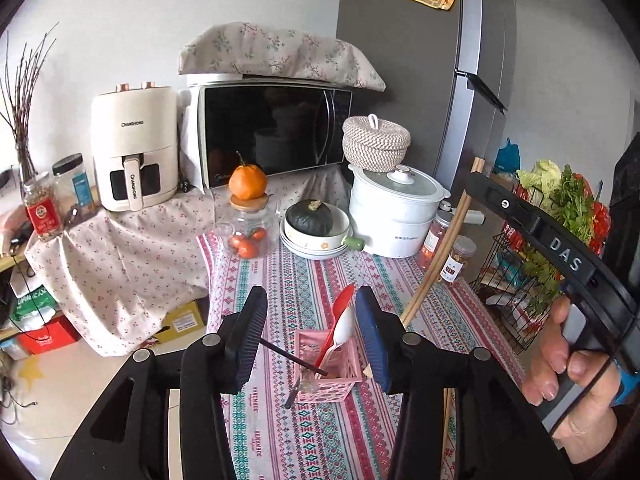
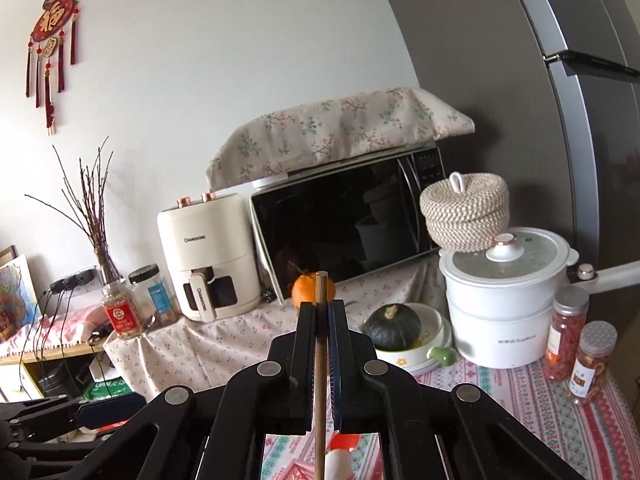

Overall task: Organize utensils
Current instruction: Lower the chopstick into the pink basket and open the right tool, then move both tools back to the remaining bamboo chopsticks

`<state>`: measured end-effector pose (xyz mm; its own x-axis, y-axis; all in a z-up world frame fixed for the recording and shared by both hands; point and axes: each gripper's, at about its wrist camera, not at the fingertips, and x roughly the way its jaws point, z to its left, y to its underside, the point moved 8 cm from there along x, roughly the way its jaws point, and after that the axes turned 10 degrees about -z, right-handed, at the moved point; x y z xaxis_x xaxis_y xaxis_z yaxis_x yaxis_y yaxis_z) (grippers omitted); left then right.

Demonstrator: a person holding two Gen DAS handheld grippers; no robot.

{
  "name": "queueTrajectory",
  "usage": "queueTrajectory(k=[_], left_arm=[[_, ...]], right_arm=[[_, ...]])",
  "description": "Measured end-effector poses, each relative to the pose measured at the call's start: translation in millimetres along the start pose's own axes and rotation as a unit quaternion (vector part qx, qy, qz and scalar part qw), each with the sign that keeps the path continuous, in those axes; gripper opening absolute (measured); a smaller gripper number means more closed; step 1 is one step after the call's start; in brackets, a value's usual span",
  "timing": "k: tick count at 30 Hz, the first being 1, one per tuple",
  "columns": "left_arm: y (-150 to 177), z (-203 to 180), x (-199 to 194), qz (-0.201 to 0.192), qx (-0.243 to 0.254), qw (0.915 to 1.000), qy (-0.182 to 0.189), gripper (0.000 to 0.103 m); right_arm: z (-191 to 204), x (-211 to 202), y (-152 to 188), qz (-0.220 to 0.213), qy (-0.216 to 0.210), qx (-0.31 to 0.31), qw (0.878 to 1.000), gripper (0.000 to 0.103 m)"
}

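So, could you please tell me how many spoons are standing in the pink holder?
2: a red spoon and a white spoon, side by side, leaning right in the pink holder. Others could be hidden behind the left gripper's fingers.

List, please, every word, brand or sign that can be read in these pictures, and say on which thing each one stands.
"CHANGHONG": body and handle of the cream air fryer.
"DAS": right gripper.
"HANDMADE": repeated on the patterned tablecloth.
"福": red wall ornament.
Too small or blurred: jar labels, microwave brand, white pot's print, yellow paper on the fridge.
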<state>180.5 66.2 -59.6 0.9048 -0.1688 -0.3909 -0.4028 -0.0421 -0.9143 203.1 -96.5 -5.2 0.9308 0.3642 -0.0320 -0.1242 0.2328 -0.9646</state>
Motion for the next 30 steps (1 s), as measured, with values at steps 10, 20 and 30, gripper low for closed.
queueTrajectory(k=[10, 20, 30], left_arm=[[11, 15, 7, 0.012, 0.004, 0.9999, -0.008, 0.049], [13, 13, 11, 0.024, 0.008, 0.9996, -0.010, 0.055], [18, -28, -3, 0.029, 0.039, 0.9985, 0.025, 0.068]], right_arm=[[10, 35, 28, -0.002, 0.007, -0.017, 1.000, 0.005], [-6, 33, 38, 0.033, 0.005, 0.012, 0.999, 0.032], [-51, -14, 33, 0.118, 0.058, 0.006, 0.991, 0.065]])
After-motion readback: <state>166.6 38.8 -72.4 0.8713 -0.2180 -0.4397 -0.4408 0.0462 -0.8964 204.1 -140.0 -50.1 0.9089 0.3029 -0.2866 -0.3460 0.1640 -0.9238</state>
